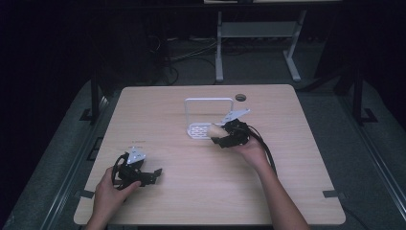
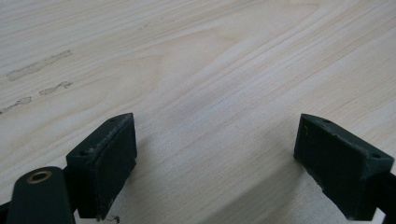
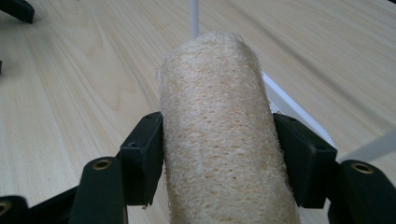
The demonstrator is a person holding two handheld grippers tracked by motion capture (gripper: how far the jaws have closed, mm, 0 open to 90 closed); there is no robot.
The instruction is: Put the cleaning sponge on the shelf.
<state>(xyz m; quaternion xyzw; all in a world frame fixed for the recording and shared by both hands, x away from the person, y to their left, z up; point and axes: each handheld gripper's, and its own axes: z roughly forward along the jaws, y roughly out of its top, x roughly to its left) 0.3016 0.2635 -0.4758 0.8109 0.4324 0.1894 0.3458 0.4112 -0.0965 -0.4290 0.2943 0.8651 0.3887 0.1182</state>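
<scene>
Right claw (image 3: 217, 154): my two black jaws press in on the flanks of the loofah, one on each side, pinching it at mid-length so that it cannot roll or slip.

Loofah (image 3: 219, 135): a pale, fibrous cylinder that runs up the centre of the right gripper view, its free end pointing away from me; in the high view it shows as a small tan roll (image 1: 215, 130) right of centre, projecting leftward from my right claw (image 1: 221, 135).

Grip, reason: I judge that the hold across the narrow width leaves the free end clear to lead into the rack.

White rack (image 1: 209, 115): a wire frame upright on a slotted base, in the middle of the high view; the loofah's tip is over the base's right edge. Whether it touches I cannot tell. In the right gripper view thin white bars (image 3: 194, 18) rise behind the loofah at upper centre.

Step in hand, judged: placing the loofah on the rack, not yet released.

Left claw (image 2: 215, 149): jaws spread wide with nothing between them, bare wood grain beneath; it rests low at the lower left of the high view (image 1: 152, 176), well apart from the rack, presumably to stay clear.

Table (image 1: 287, 191): light wood, carrying the rack.
</scene>
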